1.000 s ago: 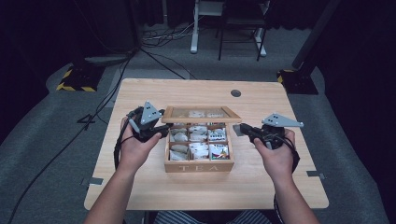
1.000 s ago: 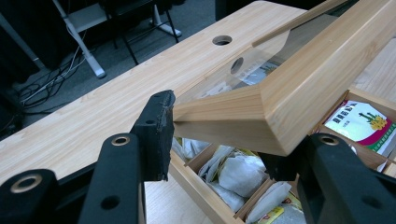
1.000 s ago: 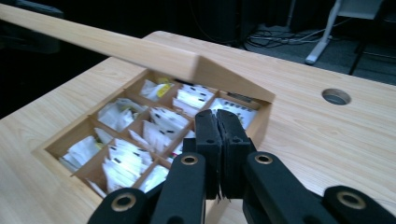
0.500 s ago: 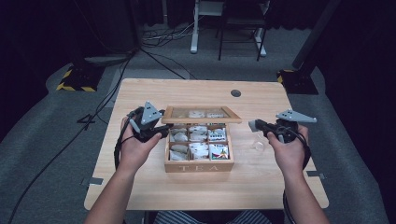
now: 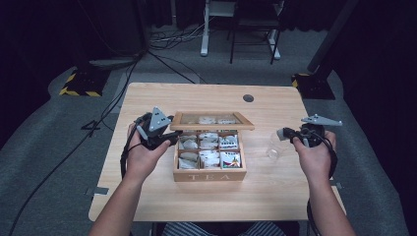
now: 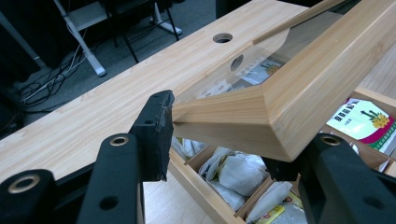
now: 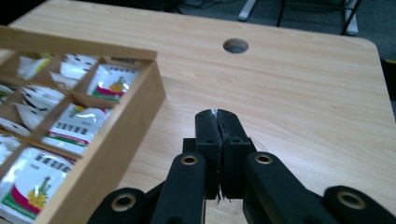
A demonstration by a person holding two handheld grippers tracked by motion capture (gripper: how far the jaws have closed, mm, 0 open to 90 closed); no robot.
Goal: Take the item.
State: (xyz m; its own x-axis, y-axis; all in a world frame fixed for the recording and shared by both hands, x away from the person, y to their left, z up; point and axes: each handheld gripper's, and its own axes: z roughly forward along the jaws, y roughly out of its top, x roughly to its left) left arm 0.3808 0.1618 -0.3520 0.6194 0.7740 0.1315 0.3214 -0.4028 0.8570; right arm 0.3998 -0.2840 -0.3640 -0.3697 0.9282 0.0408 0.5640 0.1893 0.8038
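A wooden tea box marked TEA stands mid-table, its compartments filled with tea bags. Its glass-paned lid is raised to about level over the back of the box. My left gripper is shut on the lid's left corner; in the left gripper view the jaws clamp the lid's wooden frame above the bags. My right gripper hovers right of the box, apart from it, jaws shut. A thin white sliver shows at the pad tips; I cannot tell what it is. The box wall lies to its left.
A small clear glass stands on the table between the box and my right hand. A round cable hole sits near the table's far edge. Bare wood stretches in front of the box and on both sides. Chair legs and cables lie on the floor beyond.
My right gripper has moved to the right, away from the box toward the table's right side, uncovering the clear glass. The left gripper and the lid have stayed in place.
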